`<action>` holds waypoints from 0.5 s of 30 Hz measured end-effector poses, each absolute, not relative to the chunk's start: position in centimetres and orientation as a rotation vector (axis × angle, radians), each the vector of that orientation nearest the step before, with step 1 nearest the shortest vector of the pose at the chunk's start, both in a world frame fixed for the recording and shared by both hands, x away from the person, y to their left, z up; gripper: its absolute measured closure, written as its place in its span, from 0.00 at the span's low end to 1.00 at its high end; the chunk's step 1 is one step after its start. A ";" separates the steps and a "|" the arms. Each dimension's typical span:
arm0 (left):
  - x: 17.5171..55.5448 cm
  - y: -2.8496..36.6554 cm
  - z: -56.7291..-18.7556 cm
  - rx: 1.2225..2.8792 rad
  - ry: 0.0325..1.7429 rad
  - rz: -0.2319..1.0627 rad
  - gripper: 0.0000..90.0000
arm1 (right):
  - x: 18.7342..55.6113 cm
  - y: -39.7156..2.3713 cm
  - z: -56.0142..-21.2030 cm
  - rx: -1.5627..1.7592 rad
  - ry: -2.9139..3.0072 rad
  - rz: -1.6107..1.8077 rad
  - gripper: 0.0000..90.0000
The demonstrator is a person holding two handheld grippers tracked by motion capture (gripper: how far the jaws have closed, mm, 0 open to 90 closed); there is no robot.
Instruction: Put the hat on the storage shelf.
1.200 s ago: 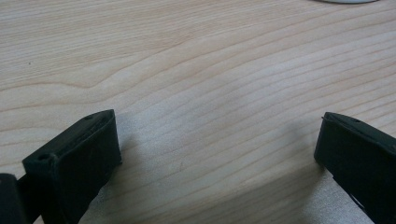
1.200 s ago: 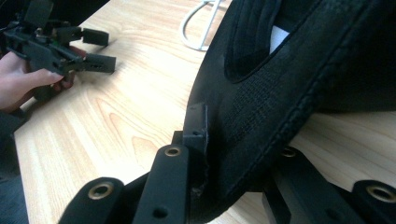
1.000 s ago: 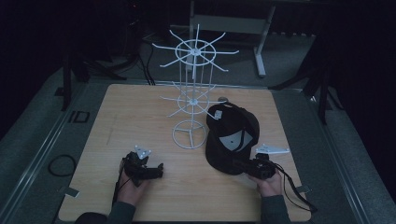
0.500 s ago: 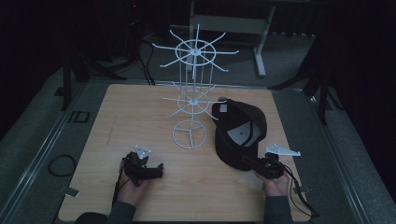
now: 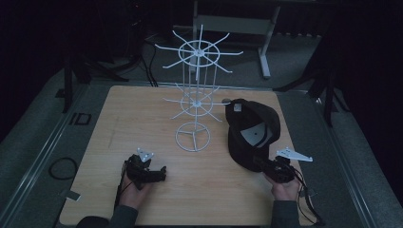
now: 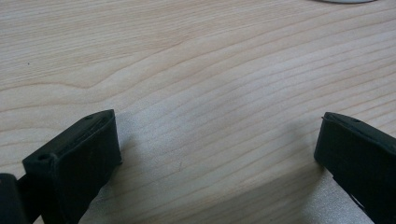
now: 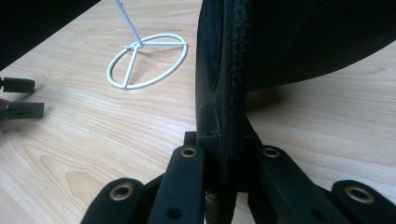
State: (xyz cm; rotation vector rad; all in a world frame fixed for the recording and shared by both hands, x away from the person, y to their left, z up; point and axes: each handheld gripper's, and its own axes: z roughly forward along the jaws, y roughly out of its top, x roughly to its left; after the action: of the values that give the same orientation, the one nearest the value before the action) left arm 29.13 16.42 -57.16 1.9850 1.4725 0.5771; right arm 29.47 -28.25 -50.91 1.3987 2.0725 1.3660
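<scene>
Wooden tabletop (image 5: 142, 114) underneath it all, and the white wire rack (image 5: 194, 95) stands at its centre as our landmark. Out to the left of the rack's ring base, on the near side, sits the left gripper (image 5: 159, 175), low over bare wood with its jaws wide apart and nothing between them; the left gripper view confirms it, just grain between the two black pads (image 6: 79, 154). Straight past the rack's base now, and on to its right: the black cap (image 5: 249, 133) stands tilted up beside the rack, pale lining facing us, well below the top arms. Right of the rack and nearer the person, the right gripper (image 5: 263, 164) has its jaws clamped on the cap's stitched edge (image 7: 231, 93), and the right gripper view shows that edge pinched upright between them. Looks like a hang-up job. To do it cleanly, I'd say keep that pinch firm on the edge, lift high enough to clear the lower arms, and come in from the right so the cap doesn't nudge the light rack over; the free left gripper could steady the base.
</scene>
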 end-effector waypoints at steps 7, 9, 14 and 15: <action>29.1 16.4 -57.2 1.987 1.469 0.577 0.00 | 29.3 -28.2 -50.7 1.385 2.048 1.339 0.96; 29.1 16.4 -57.2 1.987 1.468 0.577 0.00 | 29.3 -28.2 -50.5 1.382 2.042 1.331 0.96; 29.1 16.3 -57.2 1.987 1.467 0.577 0.00 | 29.1 -28.1 -50.2 1.368 2.015 1.303 0.96; 29.1 16.3 -57.2 1.987 1.467 0.577 0.00 | 29.1 -28.1 -50.2 1.368 2.015 1.303 0.96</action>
State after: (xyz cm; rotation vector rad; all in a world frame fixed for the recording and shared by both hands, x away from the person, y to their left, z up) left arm 29.08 16.34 -57.17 1.9868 1.4673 0.5769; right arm 29.13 -28.07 -50.15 1.3681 2.0155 1.3027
